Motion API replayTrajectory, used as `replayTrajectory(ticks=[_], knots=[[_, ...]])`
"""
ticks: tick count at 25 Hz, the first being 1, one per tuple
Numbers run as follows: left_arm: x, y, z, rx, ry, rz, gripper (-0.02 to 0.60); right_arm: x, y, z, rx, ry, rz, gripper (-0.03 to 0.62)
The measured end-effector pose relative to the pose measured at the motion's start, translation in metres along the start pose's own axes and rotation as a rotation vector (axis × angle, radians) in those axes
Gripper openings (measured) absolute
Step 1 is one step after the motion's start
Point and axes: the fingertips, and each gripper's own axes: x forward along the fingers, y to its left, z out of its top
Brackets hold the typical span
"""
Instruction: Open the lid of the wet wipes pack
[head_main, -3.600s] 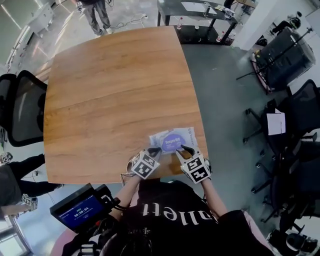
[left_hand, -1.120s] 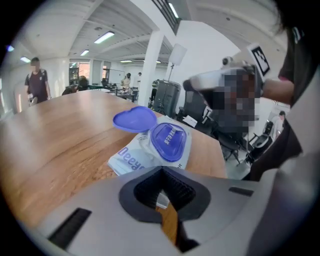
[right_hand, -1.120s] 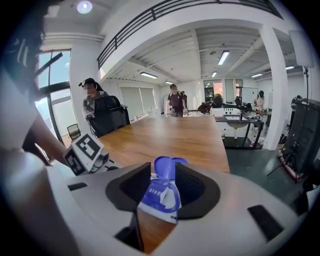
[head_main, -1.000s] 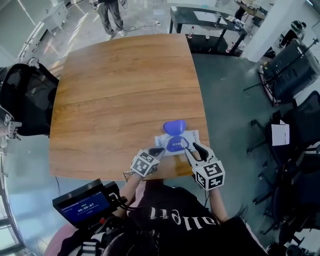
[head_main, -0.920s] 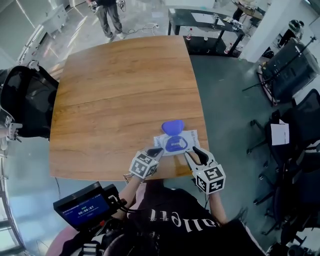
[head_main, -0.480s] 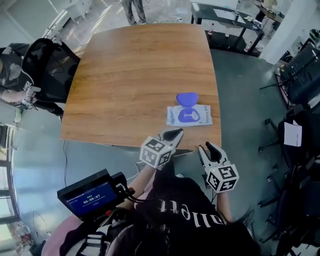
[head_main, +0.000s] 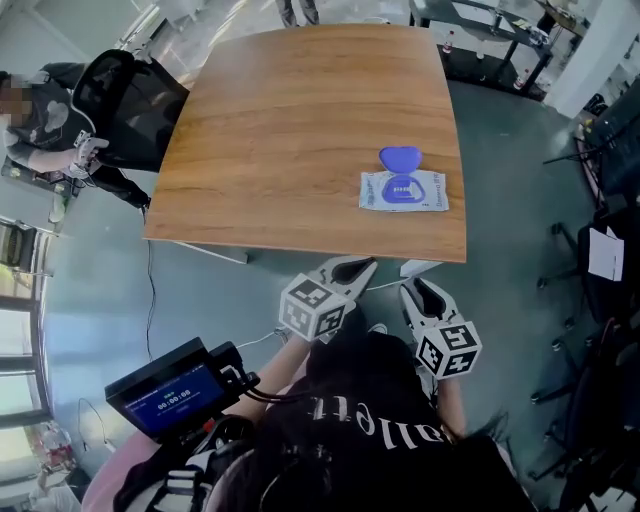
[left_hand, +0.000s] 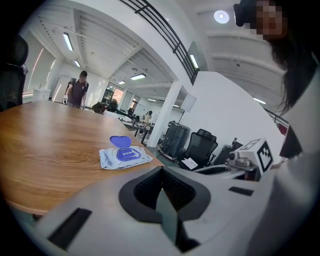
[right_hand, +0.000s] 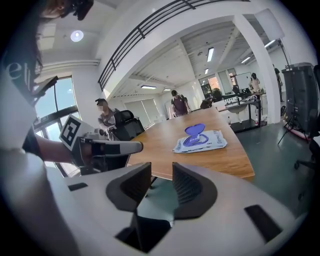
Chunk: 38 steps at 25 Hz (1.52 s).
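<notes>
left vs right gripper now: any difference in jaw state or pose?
Jaws: the grey left gripper with its marker cube has its jaws pressed together; the matching grey right gripper has them a narrow gap apart.
Pose: in the head view the left gripper slants rightward, the right gripper leftward.
Shared: both hold nothing and sit off the near edge of the brown wooden table, apart from the white wet wipes pack with its purple lid open.

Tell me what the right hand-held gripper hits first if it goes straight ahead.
Probably the table's near edge; the right hand-held gripper points at it, wipes pack beyond. Height is unclear.
</notes>
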Motion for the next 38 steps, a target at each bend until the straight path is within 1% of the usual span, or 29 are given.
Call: replayTrajectory(ticks=[5,8,13,15,18,23,25,28,31,35,38], knots=[[-0.016,0.004,-0.008,0.007,0.011,-0.006,0.002,0.001,0.014,-0.001,0.003,0.001,-0.013,0.137],[-0.041,0.01,-0.015,0.0,0.008,-0.016,0.002,0.007,0.029,-0.008,0.003,0.011,-0.024,0.137],[-0.121,0.041,-0.025,0.015,0.021,-0.035,0.002,0.034,0.094,-0.008,0.016,0.003,-0.054,0.137],[-0.14,0.047,-0.026,0.026,0.02,-0.047,0.002,0.039,0.11,-0.005,0.037,-0.017,-0.066,0.137],[-0.15,0.05,-0.032,0.048,0.011,-0.061,0.002,0.042,0.121,-0.012,0.08,-0.054,-0.068,0.137],[-0.165,0.053,-0.057,0.06,0.027,-0.094,0.002,0.039,0.142,-0.042,0.142,-0.1,-0.097,0.137],[-0.176,0.052,-0.062,0.06,0.036,-0.124,0.002,0.036,0.159,-0.05,0.165,-0.114,-0.114,0.137],[-0.2,0.046,-0.058,0.074,0.059,-0.179,0.002,0.027,0.186,-0.054,0.22,-0.139,-0.155,0.137],[-0.212,0.04,-0.061,0.071,0.068,-0.212,0.002,0.016,0.2,-0.058,0.263,-0.169,-0.191,0.137],[-0.198,0.025,-0.078,0.094,0.049,-0.25,0.002,-0.004,0.192,-0.064,0.254,-0.204,-0.231,0.132],[-0.192,0.003,-0.07,0.086,0.019,-0.264,0.002,-0.024,0.188,-0.064,0.228,-0.205,-0.246,0.121]])
